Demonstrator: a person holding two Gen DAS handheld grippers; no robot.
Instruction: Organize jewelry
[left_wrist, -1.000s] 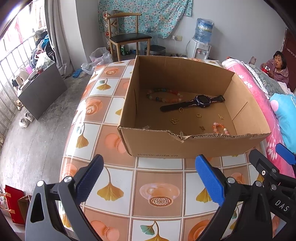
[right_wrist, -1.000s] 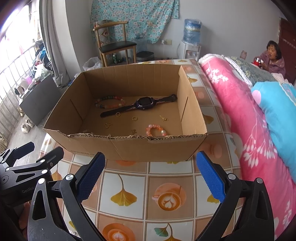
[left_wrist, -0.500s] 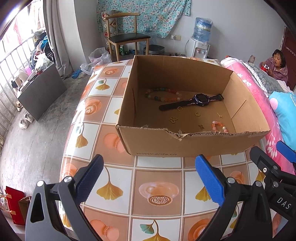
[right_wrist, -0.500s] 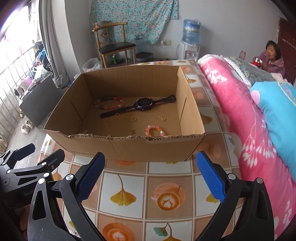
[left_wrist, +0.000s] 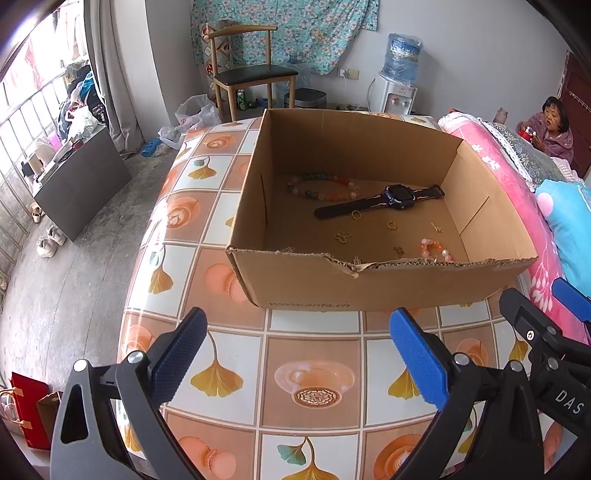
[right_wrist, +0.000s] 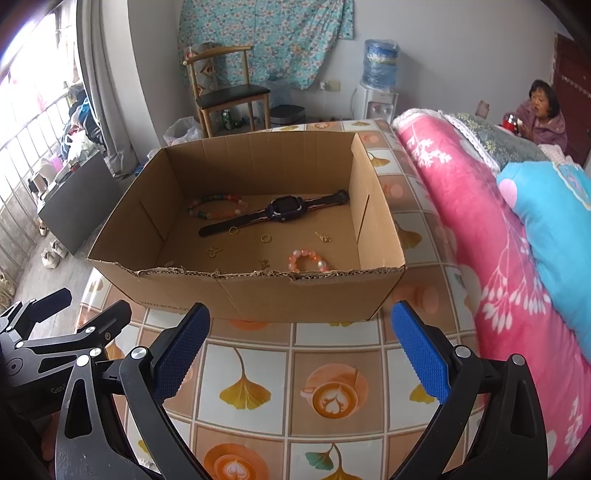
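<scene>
Two grippers, left gripper (left_wrist: 299, 356) and right gripper (right_wrist: 301, 350), hover wide apart and empty above the table (left_wrist: 310, 369) before a cardboard box (left_wrist: 369, 288) containing a watch (left_wrist: 399, 197) and bracelets.

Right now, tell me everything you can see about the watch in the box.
The watch is a dark smartwatch with a rounded rectangular face and a black strap that looks rubbery, opened out flat. It lies diagonally on the floor of the cardboard box, towards the back. A small gold ring sits against its near strap end. Neither gripper touches it.
</scene>
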